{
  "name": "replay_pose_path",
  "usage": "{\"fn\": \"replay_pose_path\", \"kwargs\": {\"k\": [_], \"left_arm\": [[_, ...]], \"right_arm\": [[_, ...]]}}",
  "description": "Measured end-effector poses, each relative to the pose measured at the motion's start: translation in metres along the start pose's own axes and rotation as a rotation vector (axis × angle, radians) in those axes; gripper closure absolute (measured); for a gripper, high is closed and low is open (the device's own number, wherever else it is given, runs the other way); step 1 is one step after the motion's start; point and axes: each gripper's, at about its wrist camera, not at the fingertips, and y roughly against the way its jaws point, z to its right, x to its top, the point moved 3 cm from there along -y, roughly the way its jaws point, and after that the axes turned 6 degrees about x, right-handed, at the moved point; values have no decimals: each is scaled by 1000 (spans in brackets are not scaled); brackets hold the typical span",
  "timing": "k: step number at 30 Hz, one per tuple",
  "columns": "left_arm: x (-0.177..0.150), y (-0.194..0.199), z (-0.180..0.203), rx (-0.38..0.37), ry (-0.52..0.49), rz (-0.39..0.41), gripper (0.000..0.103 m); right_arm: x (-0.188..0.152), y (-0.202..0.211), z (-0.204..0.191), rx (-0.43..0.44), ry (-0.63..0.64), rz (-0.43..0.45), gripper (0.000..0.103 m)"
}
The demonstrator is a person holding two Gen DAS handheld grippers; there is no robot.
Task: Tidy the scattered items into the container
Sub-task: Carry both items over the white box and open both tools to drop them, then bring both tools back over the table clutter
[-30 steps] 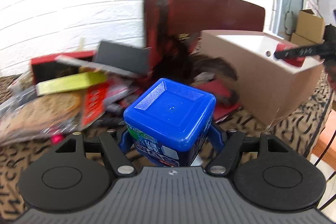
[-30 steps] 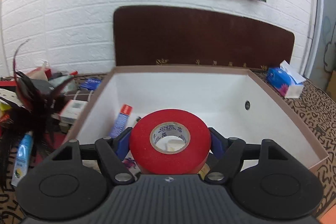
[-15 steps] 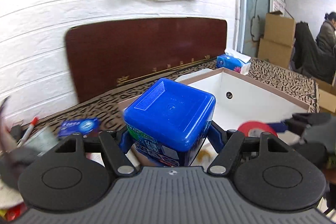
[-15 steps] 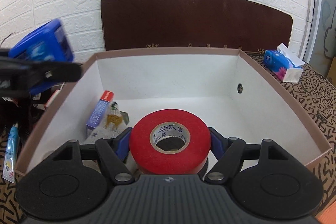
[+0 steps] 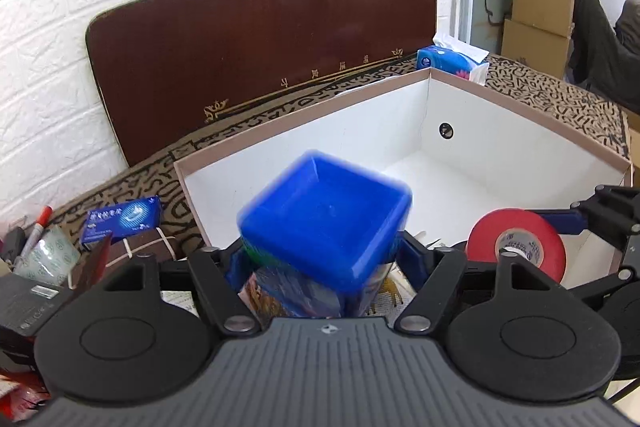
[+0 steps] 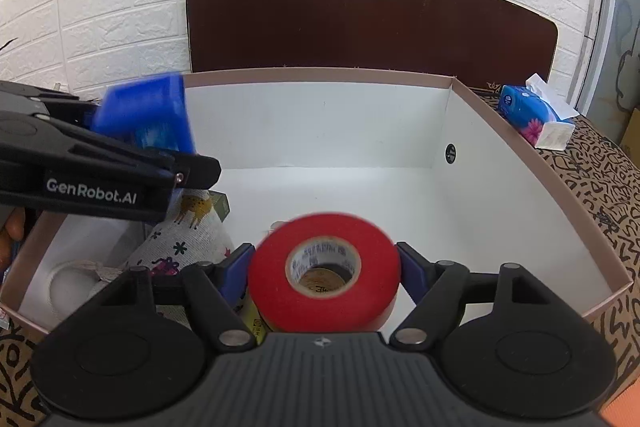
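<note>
A blue-lidded square jar (image 5: 326,223) sits between the fingers of my left gripper (image 5: 320,259), blurred and tilted, over the near left corner of the white box (image 5: 500,131). The fingers look slightly spread beside it. It also shows in the right wrist view (image 6: 146,117). A red tape roll (image 6: 324,271) sits between the fingers of my right gripper (image 6: 324,267), blurred, with gaps at its sides, above the box (image 6: 500,195) floor. The tape also shows in the left wrist view (image 5: 516,245).
Inside the box lie a patterned cloth pouch (image 6: 188,235) and a white cord bundle (image 6: 76,279). A blue tissue pack (image 6: 528,115) lies beyond the box's right wall. Loose items, among them a blue packet (image 5: 120,219), lie on the patterned cloth left of the box.
Both grippers have moved further over the box. The jar and the tape now look blurred and shifted between fingers that have spread apart.
</note>
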Motion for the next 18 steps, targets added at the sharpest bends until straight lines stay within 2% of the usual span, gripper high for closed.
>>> {"fn": "replay_pose_path", "kwargs": {"k": [3, 6, 10, 14, 18], "left_arm": [[-1, 11, 1, 7, -21, 31, 0], [-7, 28, -3, 29, -28, 67, 0], [-17, 47, -22, 24, 32, 83, 0], [-31, 73, -39, 34, 61, 107, 0], [-54, 101, -54, 78, 90, 145, 0]], "right_arm": [[-1, 4, -2, 2, 0, 10, 19], [-1, 11, -4, -3, 0, 29, 17], [-4, 26, -15, 12, -4, 76, 11], [-7, 42, -38, 74, -14, 132, 10], [-9, 60, -73, 120, 31, 189, 10]]}}
